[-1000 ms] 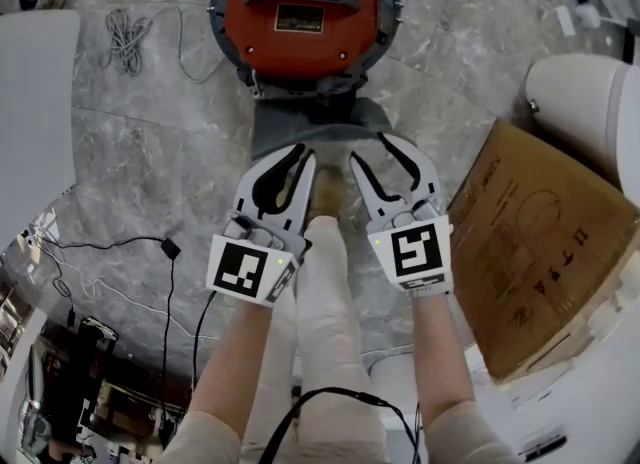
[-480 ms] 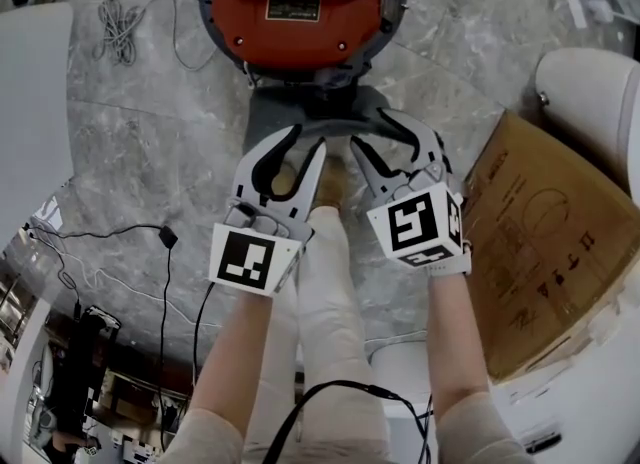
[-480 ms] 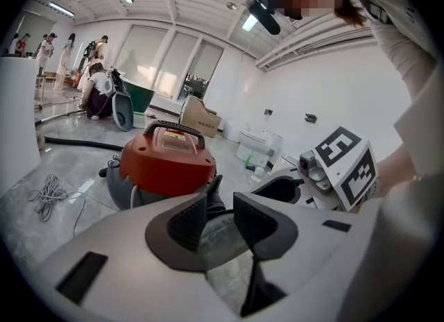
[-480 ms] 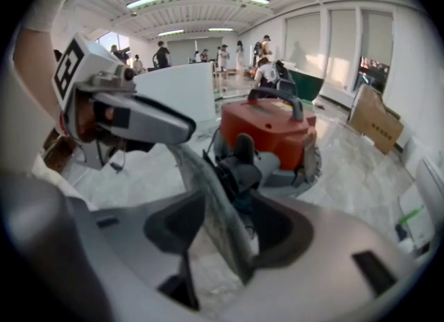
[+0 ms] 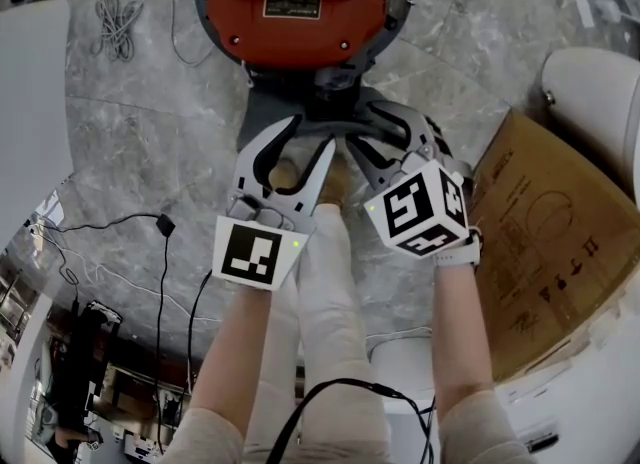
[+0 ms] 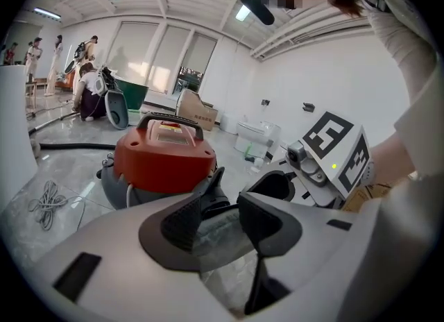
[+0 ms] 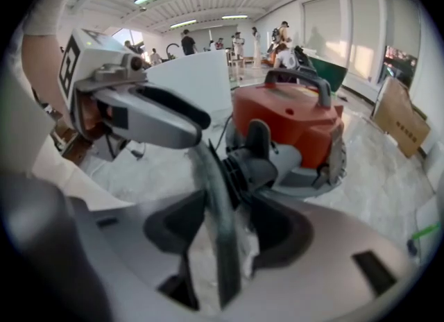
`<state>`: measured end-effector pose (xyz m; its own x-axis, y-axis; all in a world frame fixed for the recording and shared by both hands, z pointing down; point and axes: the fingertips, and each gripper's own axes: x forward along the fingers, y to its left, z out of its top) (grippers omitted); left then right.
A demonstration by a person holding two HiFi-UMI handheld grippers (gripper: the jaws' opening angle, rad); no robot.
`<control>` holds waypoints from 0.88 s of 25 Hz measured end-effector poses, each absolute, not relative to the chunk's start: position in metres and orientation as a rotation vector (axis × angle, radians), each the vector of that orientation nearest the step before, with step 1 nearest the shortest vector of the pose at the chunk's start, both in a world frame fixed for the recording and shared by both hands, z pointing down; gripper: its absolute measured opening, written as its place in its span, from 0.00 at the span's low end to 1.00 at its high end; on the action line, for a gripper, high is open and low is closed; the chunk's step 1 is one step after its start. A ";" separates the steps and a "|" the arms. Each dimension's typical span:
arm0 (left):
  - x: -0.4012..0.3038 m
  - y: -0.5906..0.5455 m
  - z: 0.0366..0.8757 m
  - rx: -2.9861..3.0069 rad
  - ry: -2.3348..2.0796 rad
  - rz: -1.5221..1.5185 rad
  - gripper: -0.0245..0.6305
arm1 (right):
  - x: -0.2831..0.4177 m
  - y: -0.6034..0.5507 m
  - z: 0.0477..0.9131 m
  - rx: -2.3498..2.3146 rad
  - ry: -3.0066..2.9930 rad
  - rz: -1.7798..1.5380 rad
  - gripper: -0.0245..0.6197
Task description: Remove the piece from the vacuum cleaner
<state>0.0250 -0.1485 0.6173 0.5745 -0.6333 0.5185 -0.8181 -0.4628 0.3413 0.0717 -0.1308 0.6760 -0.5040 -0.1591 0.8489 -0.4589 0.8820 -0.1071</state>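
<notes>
So, your left tongs (image 5: 305,140) are about half open, just in front of the vacuum cleaner (image 5: 300,2). In the left gripper view the grey piece (image 5: 266,112) and a black joint (image 6: 214,190) show in the gap between the jaws. The pads do not press on them.

Your right tongs (image 5: 378,134) are open too. In the right gripper view the thin edge of the piece stands between the two jaws. It is closer to one pad, and there is a clear gap on the other side. I cannot tell if the near pad touches it.

The piece sits low at the front of the vacuum cleaner, joined to it and lying flat on the floor (image 5: 150,142).

On your left of the vacuum cleaner the floor is mostly bare, with a coil of white cord (image 5: 115,32) near it. On your right of it, close to the right tongs, lies a big cardboard box (image 5: 555,242). A black cable (image 5: 165,252) runs over the floor, well apart from the vacuum cleaner. Your shoe (image 5: 332,180) is just in front of the piece, between the two tongs.

In the head view the far side of the vacuum cleaner is cut off by the top edge. The tongs cover the middle of the piece. The spot where it joins is dark and hard to see.
</notes>
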 end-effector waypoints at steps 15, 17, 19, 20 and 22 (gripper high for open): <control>0.039 -0.134 0.640 2.504 -1.008 0.975 0.31 | 0.065 -0.122 0.689 0.250 -2.044 0.169 0.32; 0.039 -0.131 0.646 2.559 -0.966 1.120 0.32 | 0.065 -0.123 0.688 0.254 -2.054 0.177 0.32; 0.038 -0.132 0.649 2.590 -0.941 1.234 0.32 | 0.066 -0.122 0.687 0.260 -2.061 0.180 0.30; 0.038 -0.132 0.651 2.599 -0.930 1.283 0.32 | 0.066 -0.122 0.687 0.264 -2.063 0.177 0.29; 0.037 -0.133 0.656 2.603 -0.906 1.375 0.32 | 0.066 -0.121 0.687 0.271 -2.065 0.173 0.28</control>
<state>0.0372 -0.1328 0.6562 0.4292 -0.4690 0.7719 -0.5239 -0.8254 -0.2102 0.0662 -0.1210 0.6867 -0.4709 -0.1202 0.8739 -0.2637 0.9646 -0.0094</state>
